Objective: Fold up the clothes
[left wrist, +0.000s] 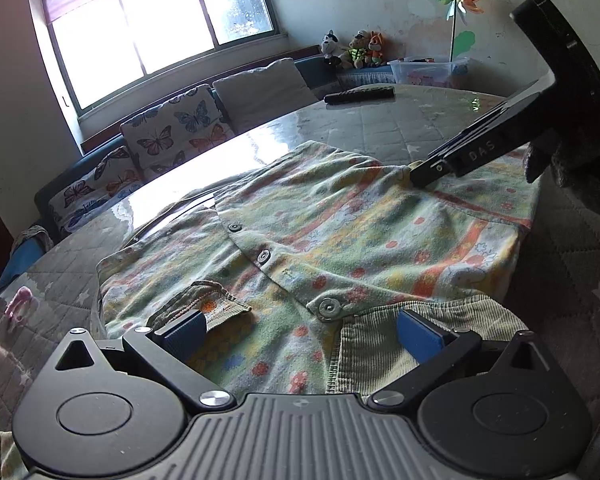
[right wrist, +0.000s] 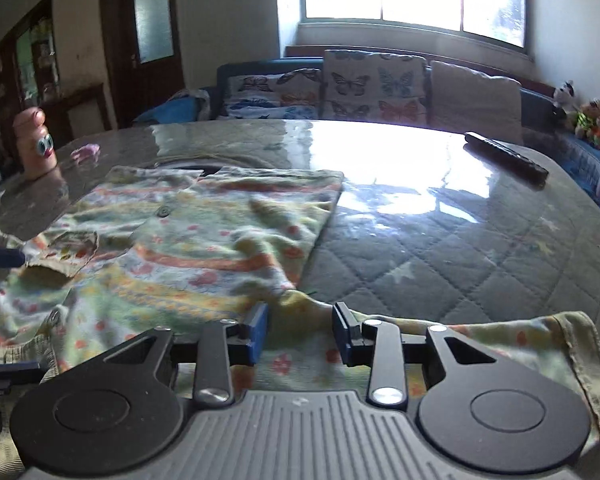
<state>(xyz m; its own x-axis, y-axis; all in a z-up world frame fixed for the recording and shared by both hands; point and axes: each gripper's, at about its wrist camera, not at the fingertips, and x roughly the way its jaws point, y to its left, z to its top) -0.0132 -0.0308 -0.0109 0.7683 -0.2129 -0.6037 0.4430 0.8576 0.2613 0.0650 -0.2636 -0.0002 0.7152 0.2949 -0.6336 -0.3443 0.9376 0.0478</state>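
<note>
A small flower-print child's shirt (left wrist: 320, 232) with snap buttons and a green corduroy collar lies flat on the table; it also shows in the right wrist view (right wrist: 204, 240). My left gripper (left wrist: 300, 332) is open, its blue pads (left wrist: 184, 334) wide apart over the collar end of the shirt. My right gripper (right wrist: 300, 328) is open, low over the shirt's sleeve (right wrist: 540, 344), with cloth between the jaws. In the left wrist view the right gripper (left wrist: 424, 174) rests its tip on the shirt's far right part.
The table (right wrist: 440, 240) has a quilted star-print cover under glossy plastic. A dark remote (left wrist: 360, 94) lies at the far edge. A pink toy (right wrist: 36, 144) stands at the left. A sofa with butterfly cushions (left wrist: 180, 128) and a plastic bin (left wrist: 428, 70) lie beyond.
</note>
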